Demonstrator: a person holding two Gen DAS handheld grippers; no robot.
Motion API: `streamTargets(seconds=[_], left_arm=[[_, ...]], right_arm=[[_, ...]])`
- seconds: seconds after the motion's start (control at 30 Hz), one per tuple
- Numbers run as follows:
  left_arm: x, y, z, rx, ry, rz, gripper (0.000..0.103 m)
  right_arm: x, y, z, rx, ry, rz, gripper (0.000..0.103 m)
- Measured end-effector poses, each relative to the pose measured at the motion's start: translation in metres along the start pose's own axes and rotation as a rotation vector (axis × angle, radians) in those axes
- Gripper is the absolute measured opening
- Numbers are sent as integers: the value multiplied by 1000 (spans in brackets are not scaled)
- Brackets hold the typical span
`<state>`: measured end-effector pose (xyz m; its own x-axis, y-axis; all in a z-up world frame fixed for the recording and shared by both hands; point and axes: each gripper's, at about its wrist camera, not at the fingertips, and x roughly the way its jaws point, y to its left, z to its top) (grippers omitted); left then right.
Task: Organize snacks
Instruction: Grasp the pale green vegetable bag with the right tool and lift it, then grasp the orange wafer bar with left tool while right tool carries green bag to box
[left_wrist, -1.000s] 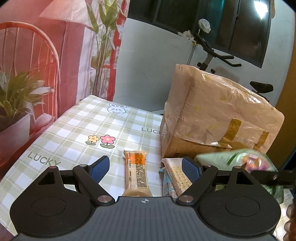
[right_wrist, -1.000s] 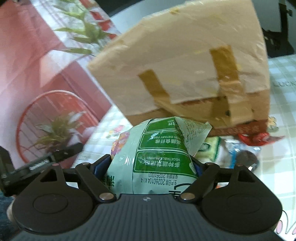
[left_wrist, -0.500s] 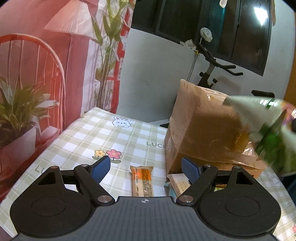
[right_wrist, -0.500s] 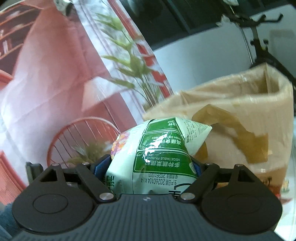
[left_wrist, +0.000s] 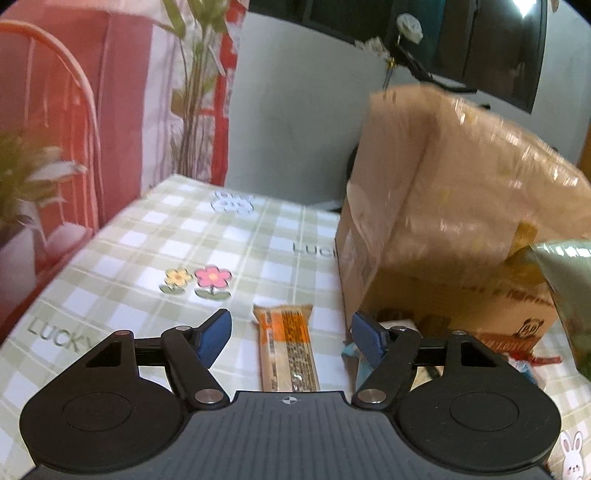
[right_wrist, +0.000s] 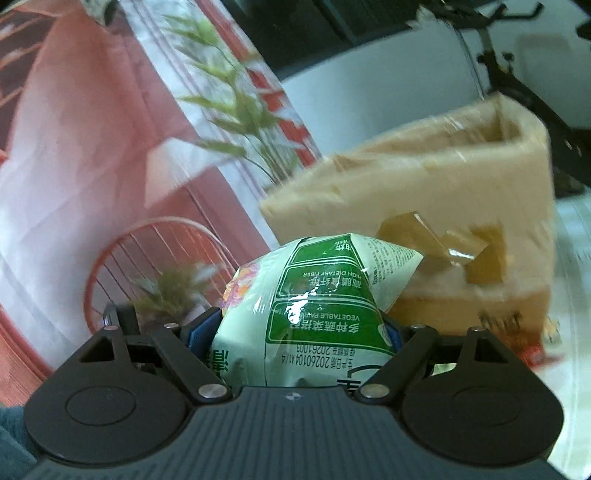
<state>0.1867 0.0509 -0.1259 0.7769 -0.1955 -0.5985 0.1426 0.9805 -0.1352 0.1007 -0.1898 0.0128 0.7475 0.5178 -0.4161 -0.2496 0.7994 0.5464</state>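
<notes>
Since the earlier frame my right gripper (right_wrist: 295, 334) has lifted its green snack bag (right_wrist: 314, 306) off the table and up toward the open top of the cardboard box (right_wrist: 443, 206), which now sits just ahead of and slightly below the bag. The pads are clenched on the bag's sides. I take this as the carry nearly done, with the drop into the box next.

My left gripper (left_wrist: 291, 334) has come down toward the orange snack bar (left_wrist: 286, 350), and its jaws have just been closing in; they stand apart with the bar lying between and below them, nothing pressed yet. A cracker pack (left_wrist: 397, 326) peeks out just behind the right-hand pad, at the foot of the box, with more wrappers (left_wrist: 532, 358) further right.

The surface is a green checked tablecloth (left_wrist: 122, 273) printed with flowers and "LUCKY". Beyond it hangs a red backdrop (left_wrist: 74, 110) with a printed plant, then a pale wall and an exercise bike (right_wrist: 517, 74).
</notes>
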Motion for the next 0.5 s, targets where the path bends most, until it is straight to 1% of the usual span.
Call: streamTargets(seconds=[0.1, 0.17, 0.2, 0.3, 0.4, 0.47, 0.5], left_arm=[[16, 1, -5, 0, 42, 10, 74], [28, 5, -8, -20, 70, 20, 74], [34, 7, -9, -34, 84, 27, 73], [48, 12, -10, -53, 122, 40, 62], [57, 11, -12, -38, 143, 34, 60], [60, 9, -14, -19, 150, 24, 52], [59, 8, -15, -11, 145, 15, 42]], right_arm=[[-3, -13, -10, 56, 27, -25, 85], [-4, -19, -13, 75, 37, -42, 85], [-5, -20, -13, 75, 38, -45, 85], [-4, -19, -13, 58, 42, -42, 85], [0, -15, -14, 42, 57, -37, 85], [4, -14, -15, 44, 67, -36, 85], [5, -14, -16, 47, 72, -37, 85]])
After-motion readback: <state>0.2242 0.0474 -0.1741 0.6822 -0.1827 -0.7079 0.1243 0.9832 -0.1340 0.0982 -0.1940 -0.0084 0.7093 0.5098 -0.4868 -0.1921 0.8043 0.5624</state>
